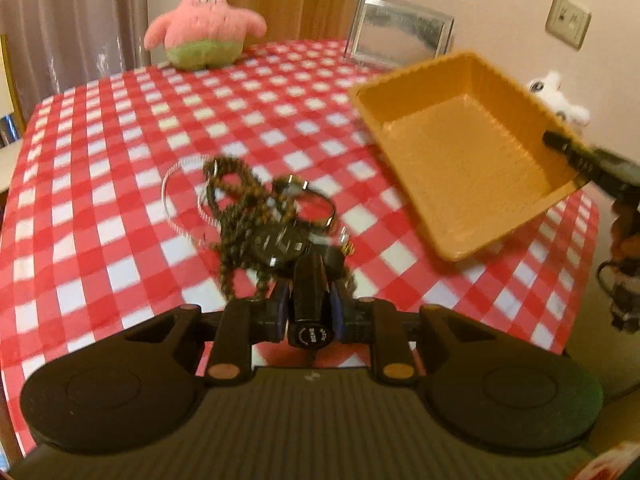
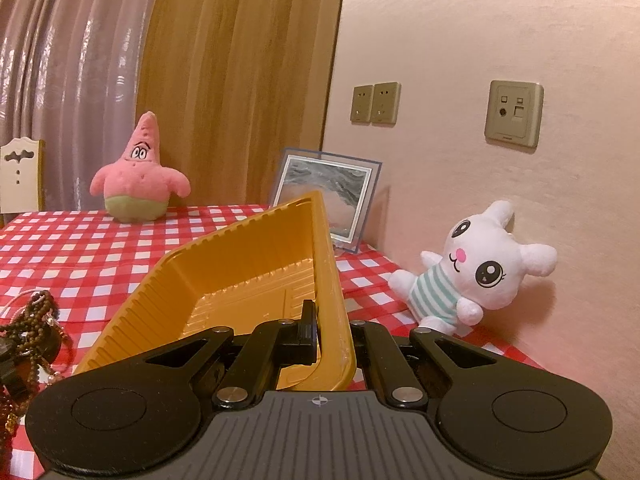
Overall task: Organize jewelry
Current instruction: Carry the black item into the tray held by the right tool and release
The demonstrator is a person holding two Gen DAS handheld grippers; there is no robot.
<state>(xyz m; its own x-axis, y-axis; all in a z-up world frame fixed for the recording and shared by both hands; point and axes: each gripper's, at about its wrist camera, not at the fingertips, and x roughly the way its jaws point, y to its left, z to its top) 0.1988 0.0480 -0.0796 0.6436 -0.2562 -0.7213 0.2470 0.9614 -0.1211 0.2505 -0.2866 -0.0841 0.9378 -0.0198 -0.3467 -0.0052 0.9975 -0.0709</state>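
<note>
A red-checked table (image 1: 120,200) carries tangled jewelry (image 1: 240,200), two plush toys (image 2: 140,176) and a framed picture (image 2: 328,196).

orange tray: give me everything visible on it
The orange ribbed plastic tray is rectangular, shallow, with a flat embossed floor and a rolled rim. It is empty. It hangs tilted above the red-and-white checked tablecloth, touching nothing else. The right gripper has its jaws shut on one side wall.

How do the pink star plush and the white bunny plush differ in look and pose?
The pink star plush has a pointed head and green shorts; the white bunny plush has a round head and a striped shirt. The pink star plush stands upright at the table's far edge; the white bunny plush leans tilted against the wall. Both are soft toys on the checkered tablecloth.
</note>
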